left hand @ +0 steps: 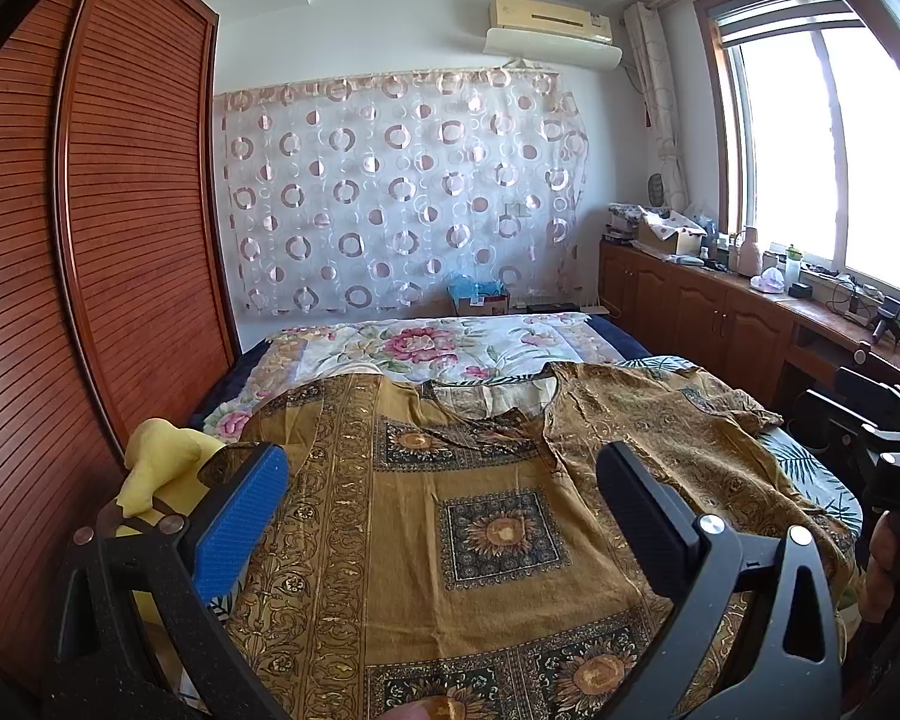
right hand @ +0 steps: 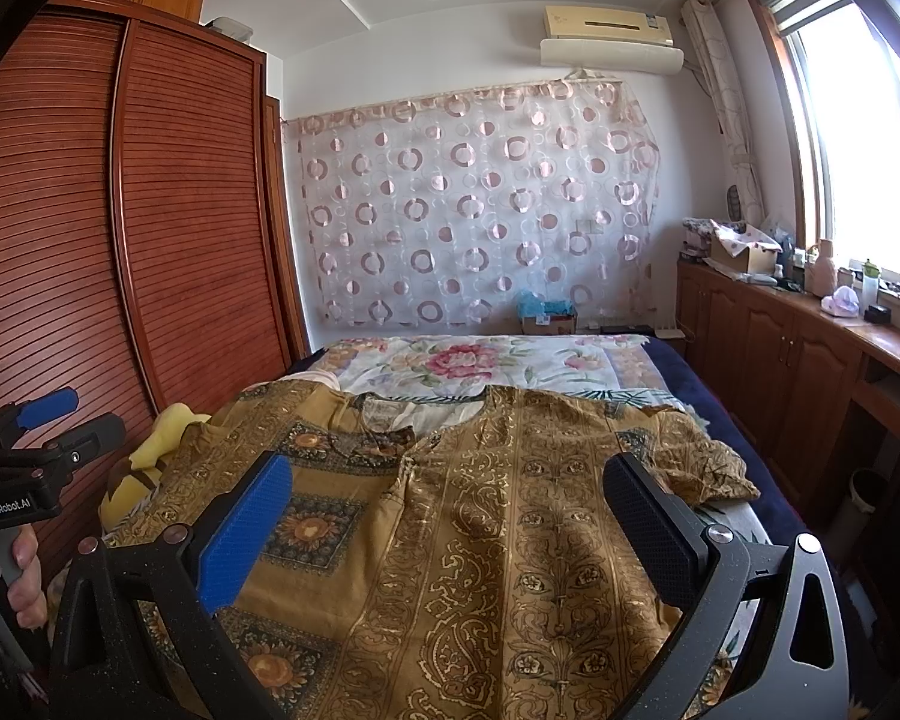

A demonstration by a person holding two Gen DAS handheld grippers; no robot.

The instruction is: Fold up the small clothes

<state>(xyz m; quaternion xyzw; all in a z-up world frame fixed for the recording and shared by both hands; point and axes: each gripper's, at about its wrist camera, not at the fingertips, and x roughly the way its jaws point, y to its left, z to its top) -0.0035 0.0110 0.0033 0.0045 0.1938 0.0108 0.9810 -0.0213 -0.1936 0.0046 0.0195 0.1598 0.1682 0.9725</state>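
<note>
On the far left stands a tall wardrobe with brown slatted doors, closed, so its contents cannot be seen; a pale container sits on its top, and what is inside it is not visible. At the foot of the wardrobe, just beside the bed edge, lies a yellow cloth, partly hidden behind the blue pad of the left gripper. This gripper hangs above the garment with its two fingers wide apart and nothing between them. The task's thing, a mustard-brown patterned top, is spread flat on the bed over a floral cover, its neckline toward the far wall and one short sleeve at the right edge. The right gripper also hovers over the top, fingers spread apart, holding nothing. Behind the bed, at the foot of a sheer curtain with ring pattern, a cardboard box holds something blue and crumpled. Further right, on the wooden cabinet under the window, an open box has a spotted cloth hanging over its rim; bottles and small items stand near it, too small to name. On the floor between bed and cabinet stands a small bin; its inside cannot be seen.
</note>
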